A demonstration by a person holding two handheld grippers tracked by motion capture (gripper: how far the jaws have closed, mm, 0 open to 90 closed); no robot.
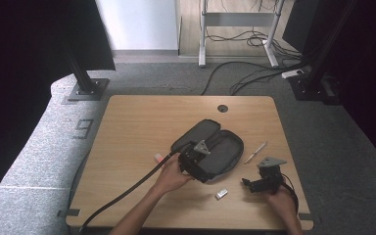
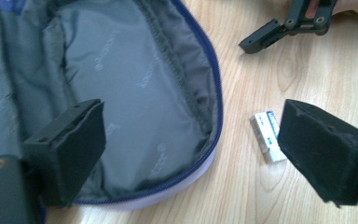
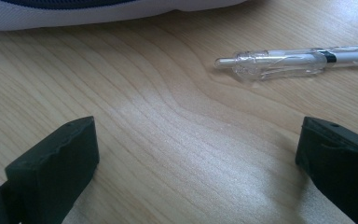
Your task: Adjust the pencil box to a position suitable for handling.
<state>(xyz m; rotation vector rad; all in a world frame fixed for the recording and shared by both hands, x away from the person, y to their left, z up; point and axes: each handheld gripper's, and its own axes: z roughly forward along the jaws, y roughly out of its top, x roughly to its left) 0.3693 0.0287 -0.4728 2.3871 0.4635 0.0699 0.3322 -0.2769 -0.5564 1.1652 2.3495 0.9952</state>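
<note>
Left gripper (image 2: pixel 191 144): jaws spread wide, holding nothing, one over the grey lining of the open pouch (image 2: pixel 135 93), the other over the tabletop (image 2: pixel 242 186) just past its blue zipper edge. A small white eraser (image 2: pixel 265 137) lies beside that outer jaw; its blue print is too blurred to read. Faint repeated lettering on the lining, illegible. Right gripper (image 3: pixel 196 154): jaws wide apart, empty, above bare wood. A clear pen (image 3: pixel 293 60) lies just ahead, near the pouch's pale rim.
</note>
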